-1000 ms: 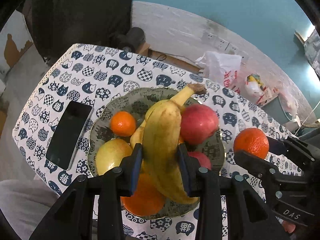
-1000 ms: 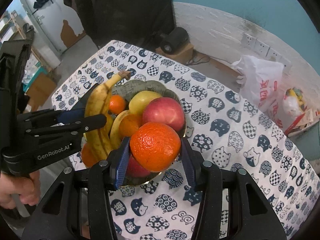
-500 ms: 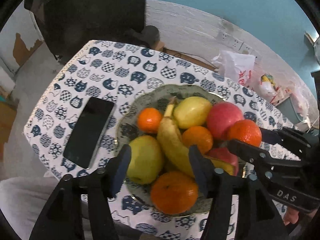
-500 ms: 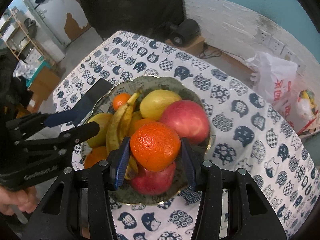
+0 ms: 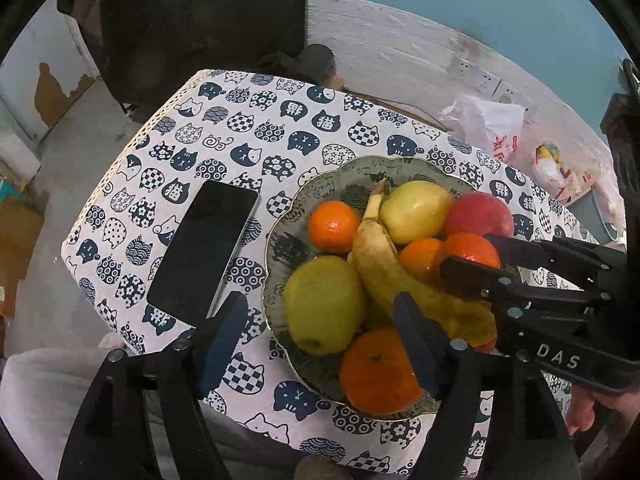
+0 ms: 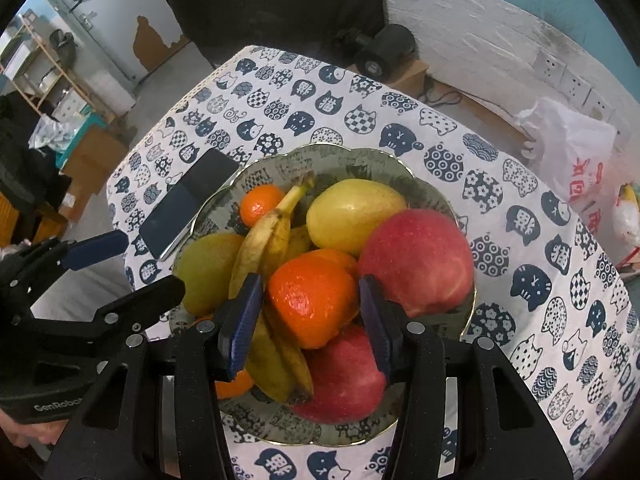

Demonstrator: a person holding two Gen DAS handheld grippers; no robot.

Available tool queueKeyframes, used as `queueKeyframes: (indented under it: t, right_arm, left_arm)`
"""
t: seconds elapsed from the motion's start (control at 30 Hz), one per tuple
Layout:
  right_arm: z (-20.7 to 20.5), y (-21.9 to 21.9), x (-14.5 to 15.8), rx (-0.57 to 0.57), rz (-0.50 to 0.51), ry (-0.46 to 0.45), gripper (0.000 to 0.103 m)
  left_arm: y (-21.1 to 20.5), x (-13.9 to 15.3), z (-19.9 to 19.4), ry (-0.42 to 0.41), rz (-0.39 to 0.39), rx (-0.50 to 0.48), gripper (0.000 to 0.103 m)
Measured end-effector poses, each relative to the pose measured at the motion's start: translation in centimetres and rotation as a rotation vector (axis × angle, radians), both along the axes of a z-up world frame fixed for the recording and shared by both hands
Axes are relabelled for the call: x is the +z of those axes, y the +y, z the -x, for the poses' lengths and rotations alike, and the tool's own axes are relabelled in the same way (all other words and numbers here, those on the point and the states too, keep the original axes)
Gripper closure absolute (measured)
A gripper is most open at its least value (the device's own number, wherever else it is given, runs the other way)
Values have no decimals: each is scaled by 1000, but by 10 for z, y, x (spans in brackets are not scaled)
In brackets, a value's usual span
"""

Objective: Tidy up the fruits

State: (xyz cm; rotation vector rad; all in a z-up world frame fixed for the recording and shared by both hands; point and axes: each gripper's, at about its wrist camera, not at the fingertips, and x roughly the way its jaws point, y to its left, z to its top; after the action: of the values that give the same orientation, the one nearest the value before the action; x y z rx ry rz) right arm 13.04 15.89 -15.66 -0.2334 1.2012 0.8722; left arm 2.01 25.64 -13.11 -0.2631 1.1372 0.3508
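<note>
Our right gripper (image 6: 310, 314) clamps an orange (image 6: 314, 300) atop the fruit in the bowl (image 6: 352, 156) — touching the banana (image 6: 260, 248). Our left gripper (image 5: 320, 332) hangs wide apart, empty, over the bowl's near-left rim — beside the phone (image 5: 204, 256).

An orange (image 6: 313, 299) was clamped between the right gripper's (image 6: 312, 316) blue pads at lower centre, above a fruit-filled bowl (image 6: 360, 162); the left gripper (image 6: 132, 264) was spread wide at lower left.
</note>
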Motion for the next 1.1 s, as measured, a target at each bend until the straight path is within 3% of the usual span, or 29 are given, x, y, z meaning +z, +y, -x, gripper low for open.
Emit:
queueKeyframes:
  t: [0.3,0.6,0.7,0.8,1.1]
  right_arm:
    - [1,-10,14,-25,-35,6,45]
    - [8,-37,55,-65,-111,-32,37]
    - [11,-50,68,-91,-121,-47,33]
    - [16,-66,82,-124,-124,-72,26]
    - [38,-103,119,-185,-61,-209,23]
  left_arm:
    - [0,7,7,-3,-11,0,24]
    - [-13,34,22,-35,-23,-27,22]
    - [-21,48,29,-57,-49,-44,15]
    - [-29,64,35,-90,-64,-58,15]
    - [-59,99,48,-145,-162,-138,8]
